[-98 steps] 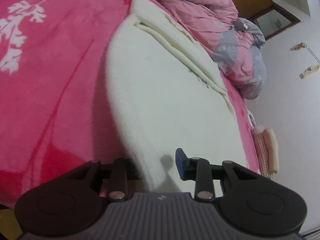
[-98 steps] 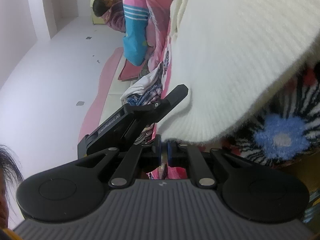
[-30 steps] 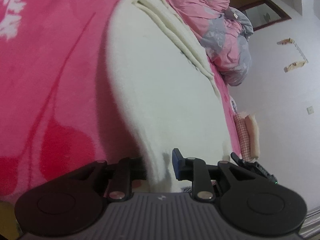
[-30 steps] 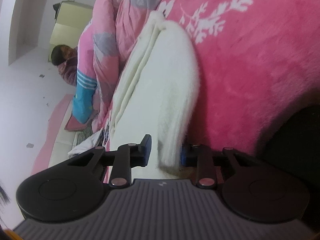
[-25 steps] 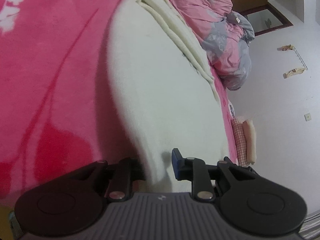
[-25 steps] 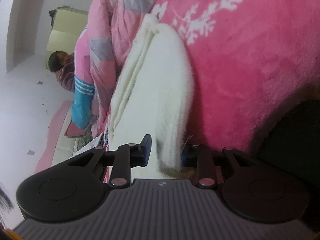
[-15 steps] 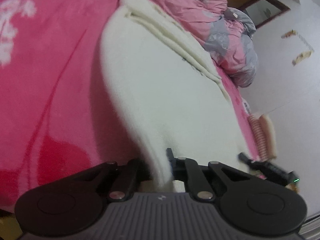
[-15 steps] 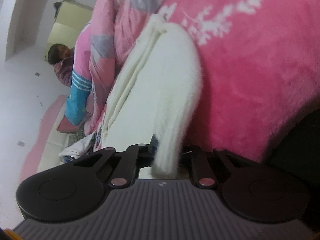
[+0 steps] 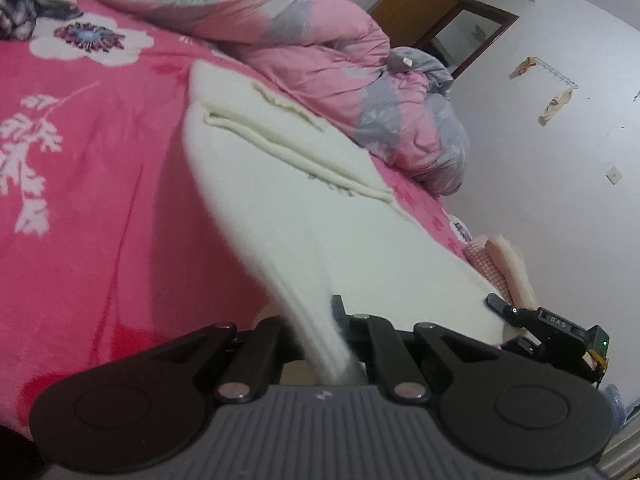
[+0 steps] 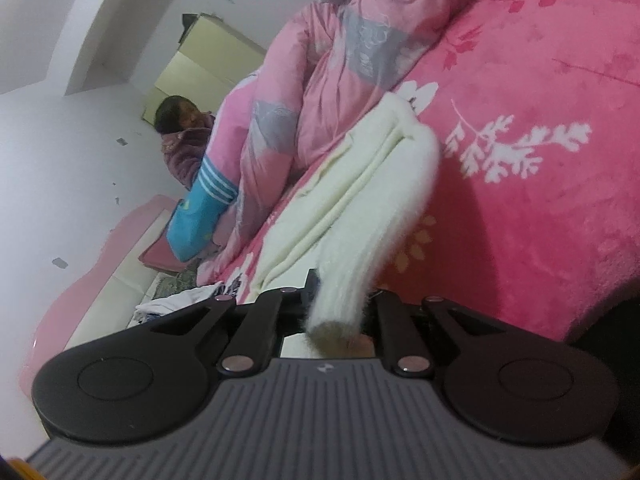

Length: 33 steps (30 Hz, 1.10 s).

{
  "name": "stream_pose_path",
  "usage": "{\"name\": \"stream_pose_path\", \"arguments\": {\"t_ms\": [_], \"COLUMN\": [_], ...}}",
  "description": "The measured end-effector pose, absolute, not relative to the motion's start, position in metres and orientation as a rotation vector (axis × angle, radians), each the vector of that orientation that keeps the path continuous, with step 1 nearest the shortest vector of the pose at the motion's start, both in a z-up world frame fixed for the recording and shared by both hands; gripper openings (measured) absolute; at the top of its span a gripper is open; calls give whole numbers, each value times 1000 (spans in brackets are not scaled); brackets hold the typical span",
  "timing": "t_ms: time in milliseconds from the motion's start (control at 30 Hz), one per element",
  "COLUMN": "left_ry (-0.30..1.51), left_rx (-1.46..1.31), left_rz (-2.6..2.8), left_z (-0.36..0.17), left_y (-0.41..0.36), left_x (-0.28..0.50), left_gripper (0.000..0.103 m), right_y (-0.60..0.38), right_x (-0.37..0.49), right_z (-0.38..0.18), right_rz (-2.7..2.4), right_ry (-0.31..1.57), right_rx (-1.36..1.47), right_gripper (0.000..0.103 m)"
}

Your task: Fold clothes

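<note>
- The cream fleece garment point(image 9: 280, 208) is spread on the pink floral blanket point(image 9: 92, 200).
- Its 2 near corners are clamped by the left gripper point(image 9: 320, 340) and the right gripper point(image 10: 340, 308).
- Thin bites risk slipping; uneven lifting would skew the fold.

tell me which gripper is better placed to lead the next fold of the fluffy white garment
Neither clearly: the left gripper and the right gripper are each shut on a near corner of the fluffy white garment on the pink floral blanket. Probably both carry it over together.
</note>
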<state>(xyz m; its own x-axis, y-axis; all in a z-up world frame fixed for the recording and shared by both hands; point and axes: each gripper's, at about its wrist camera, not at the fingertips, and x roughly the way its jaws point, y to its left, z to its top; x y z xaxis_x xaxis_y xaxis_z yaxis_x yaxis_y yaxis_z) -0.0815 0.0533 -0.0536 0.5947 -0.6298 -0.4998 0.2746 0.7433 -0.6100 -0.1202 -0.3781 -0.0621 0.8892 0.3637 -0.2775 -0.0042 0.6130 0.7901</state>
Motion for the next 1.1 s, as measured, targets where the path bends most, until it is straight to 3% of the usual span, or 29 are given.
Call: {"name": "stream_pose_path", "arguments": {"t_ms": [367,700,1100], "left_ry": [767,829,828], "left_rx": [-537,-599,-638], "left_rz": [-632,-642,-663], "left_z": [-34,-32,-42], "left_y": [76,100,96], "left_x": [-131,-187,-164], "left_gripper": [4,4,5], "right_y": [-366,-344,-342], "right_x": [-167,-237,-223], "right_z": [-39,-25,-35], "right_rz": [282,293,284], "right_ry": [410,508,540], "right_rx": [844,854,896], "right_gripper": [5,5,6]}}
